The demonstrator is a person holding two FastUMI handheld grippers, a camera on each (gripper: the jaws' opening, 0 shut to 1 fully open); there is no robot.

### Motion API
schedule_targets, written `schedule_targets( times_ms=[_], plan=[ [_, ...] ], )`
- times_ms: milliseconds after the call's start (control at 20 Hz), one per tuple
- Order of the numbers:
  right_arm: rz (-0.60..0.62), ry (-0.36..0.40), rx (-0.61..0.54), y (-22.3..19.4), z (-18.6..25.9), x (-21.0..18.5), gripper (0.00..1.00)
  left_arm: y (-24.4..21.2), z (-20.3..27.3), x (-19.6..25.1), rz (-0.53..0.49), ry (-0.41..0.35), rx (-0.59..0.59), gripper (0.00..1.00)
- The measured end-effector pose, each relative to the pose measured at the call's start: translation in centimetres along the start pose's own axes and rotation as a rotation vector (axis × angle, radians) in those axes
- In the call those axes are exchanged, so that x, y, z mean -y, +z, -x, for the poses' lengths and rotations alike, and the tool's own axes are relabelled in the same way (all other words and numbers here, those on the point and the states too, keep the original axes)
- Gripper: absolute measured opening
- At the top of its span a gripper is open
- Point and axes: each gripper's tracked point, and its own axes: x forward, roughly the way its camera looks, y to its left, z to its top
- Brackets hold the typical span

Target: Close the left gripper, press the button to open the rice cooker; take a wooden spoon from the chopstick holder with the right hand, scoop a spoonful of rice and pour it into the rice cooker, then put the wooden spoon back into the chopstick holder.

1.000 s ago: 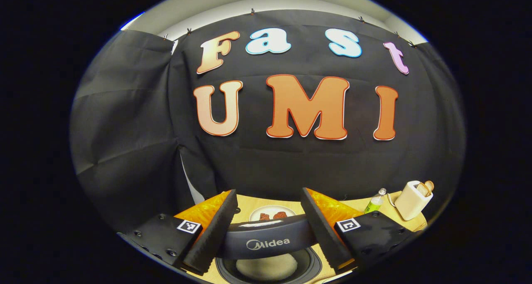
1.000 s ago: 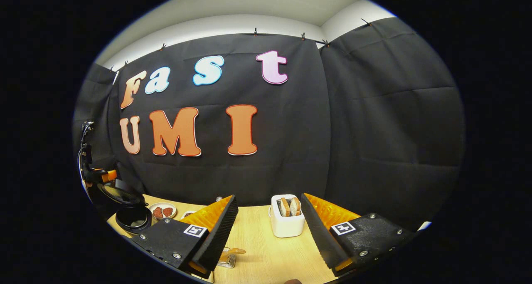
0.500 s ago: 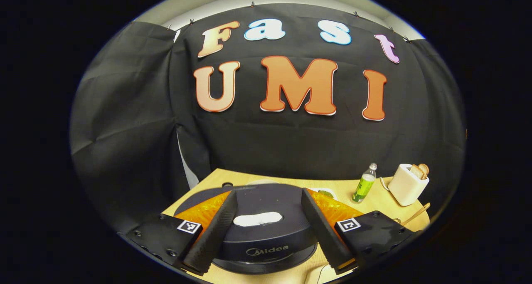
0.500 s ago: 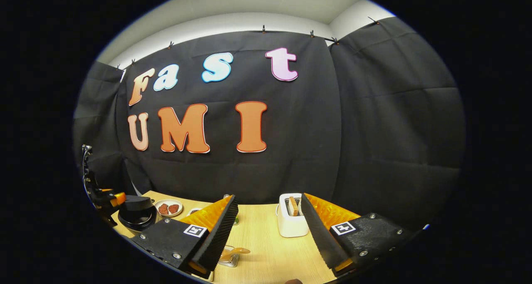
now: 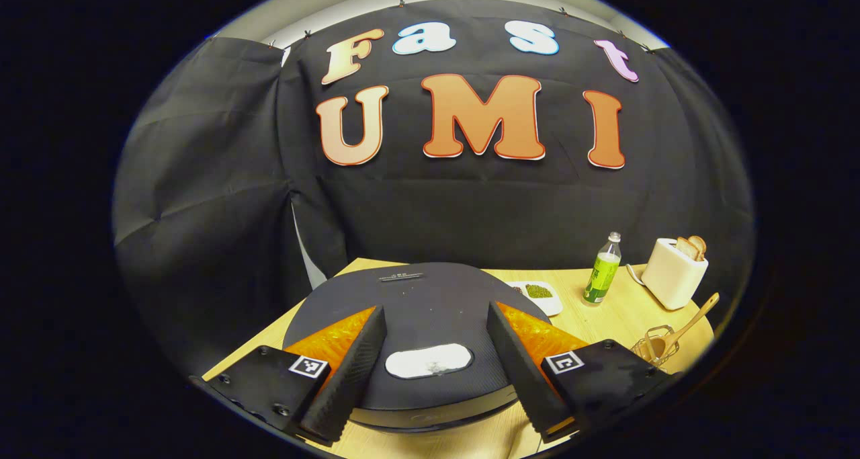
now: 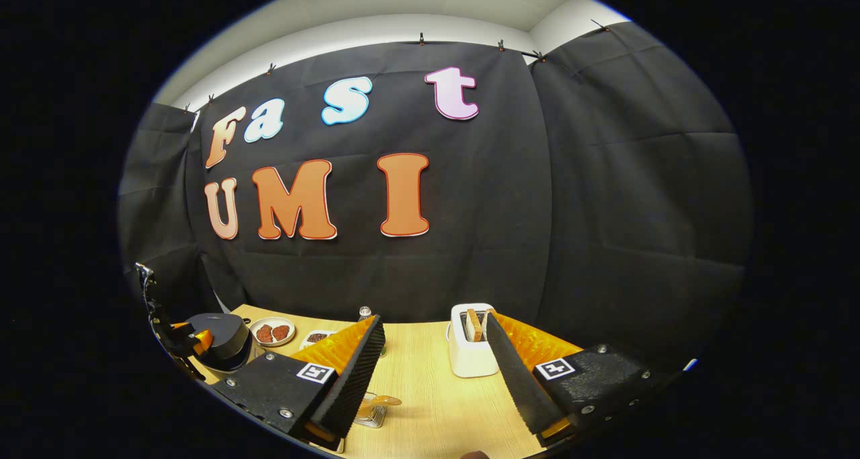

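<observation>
On the table (image 5: 605, 321), rice cooker (image 5: 416, 311) lid down; both grippers' jaws spread

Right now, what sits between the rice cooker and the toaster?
In the left gripper view, between the rice cooker and the toaster stand a small white dish of green bits and a green bottle; otherwise bare table.

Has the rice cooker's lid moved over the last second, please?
Yes. The lid has swung down shut onto the rice cooker, judged against the table.
</observation>
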Motion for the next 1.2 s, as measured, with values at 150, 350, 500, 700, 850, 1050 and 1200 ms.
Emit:
schedule_targets(
  times_ms=[150,350,500,700,850,1050,1200],
  plan=[
    [0.014,0.012,0.001,-0.1,-0.2,-0.2,0.93,-1.8,0.0,0.2,-0.028,0.005,0.012,0.98],
    [0.016,0.01,-0.014,-0.6,-0.2,0.1,0.93,-1.5,0.0,0.1,-0.02,0.018,0.099,1.0],
    [0.009,0.006,-0.021,-1.1,-0.1,0.2,0.93,-1.8,0.0,0.1,-0.005,0.023,0.085,1.0],
    [0.017,-0.004,-0.028,-1.5,0.4,0.7,0.93,-2.0,0.2,0.1,0.009,0.022,0.086,1.0],
    [0.023,-0.018,-0.029,-1.4,0.9,1.4,0.93,-3.0,0.3,0.2,-0.011,0.019,0.077,1.0],
    [0.032,-0.04,-0.027,-1.1,1.5,2.4,0.93,-2.0,-0.1,0.0,-0.035,0.019,0.13,1.0],
    [0.023,-0.041,-0.025,-0.8,1.7,2.4,0.93,-1.7,0.0,-0.1,-0.046,0.023,0.091,1.0]
  ],
)
